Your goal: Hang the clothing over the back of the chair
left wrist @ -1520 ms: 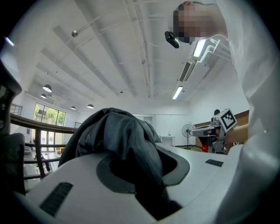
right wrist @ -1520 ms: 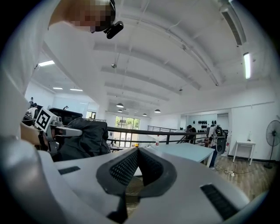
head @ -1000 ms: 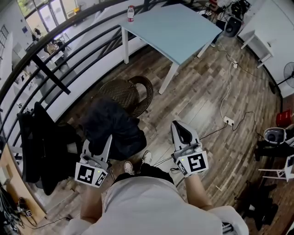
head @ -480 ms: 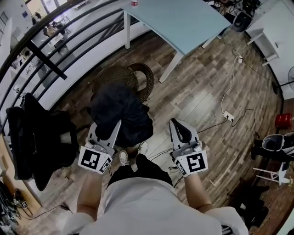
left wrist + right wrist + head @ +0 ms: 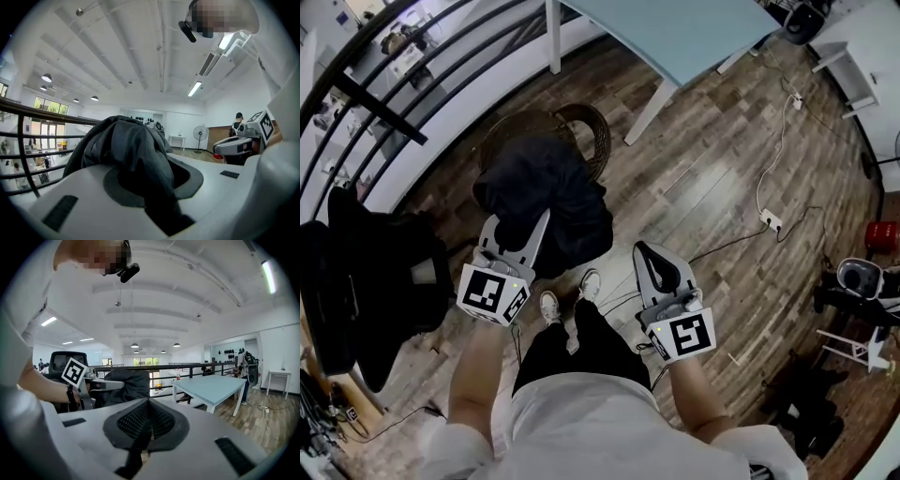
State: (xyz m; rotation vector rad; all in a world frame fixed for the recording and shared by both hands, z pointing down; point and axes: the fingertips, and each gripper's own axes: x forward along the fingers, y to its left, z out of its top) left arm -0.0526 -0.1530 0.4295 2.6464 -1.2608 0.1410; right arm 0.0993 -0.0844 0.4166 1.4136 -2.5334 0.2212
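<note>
One wicker chair by the railing, the dark clothing covering its near side, and I've got my left gripper clamped on a fold of that fabric while my right gripper hangs off to the side, jaws pressed together on nothing.

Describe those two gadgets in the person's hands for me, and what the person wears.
Both the left gripper and right gripper are light grey plastic, with two long tapering jaws lined with dark pads. Each carries a white cube printed with black square markers. The person wears a pale short-sleeved shirt and black trousers.
</note>
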